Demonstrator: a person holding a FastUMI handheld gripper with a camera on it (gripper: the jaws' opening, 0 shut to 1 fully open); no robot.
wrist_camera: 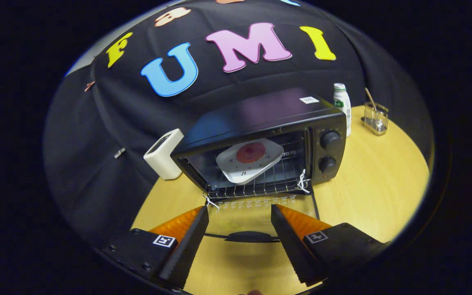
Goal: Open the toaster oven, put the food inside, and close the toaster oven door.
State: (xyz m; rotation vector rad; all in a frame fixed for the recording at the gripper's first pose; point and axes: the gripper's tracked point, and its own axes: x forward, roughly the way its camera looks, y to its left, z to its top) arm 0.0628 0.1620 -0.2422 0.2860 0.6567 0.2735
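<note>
A black toaster oven (260, 119) stands on the wooden table with its glass door (256, 221) folded down flat toward me. Inside, on the wire rack (260, 186), a white plate (249, 164) carries a round reddish piece of food (250, 153). My gripper (239, 213) is open just in front of the oven. Its fingers (191, 237) straddle the lowered door, and the door's dark handle (249, 236) lies between them. Nothing is held.
A white boxy device (163, 155) stands left of the oven against the black cloth wall. Behind the oven on the right are a white bottle (342, 104) and a small glass holder (376, 117) with a stick. Two knobs (329, 139) sit on the oven's right panel.
</note>
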